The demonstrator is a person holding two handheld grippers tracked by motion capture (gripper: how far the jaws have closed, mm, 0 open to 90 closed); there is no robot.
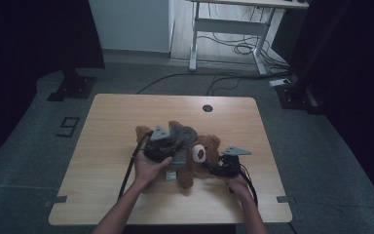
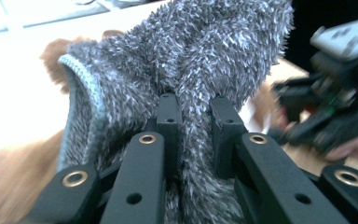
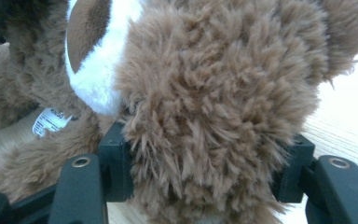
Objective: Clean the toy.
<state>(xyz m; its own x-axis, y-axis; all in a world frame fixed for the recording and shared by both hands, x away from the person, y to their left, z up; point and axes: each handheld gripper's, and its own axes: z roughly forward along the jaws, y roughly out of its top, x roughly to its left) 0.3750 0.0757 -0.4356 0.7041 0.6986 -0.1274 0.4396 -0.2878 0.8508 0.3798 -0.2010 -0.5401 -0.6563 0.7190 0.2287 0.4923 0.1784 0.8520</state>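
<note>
Right gripper view shows a white tag [image 3: 50, 120] on the brown teddy bear [image 3: 214, 93], its print too small to read. The right gripper [image 3: 209, 168] has its jaws clamped on the bear's furry head. The left gripper [image 2: 193, 121] pinches a fold of the grey fuzzy garment [image 2: 186, 51]. The bear lies mid-way on the wooden table [image 1: 107, 126]; a "9" [image 1: 68, 126] marks the grey floor.
</note>
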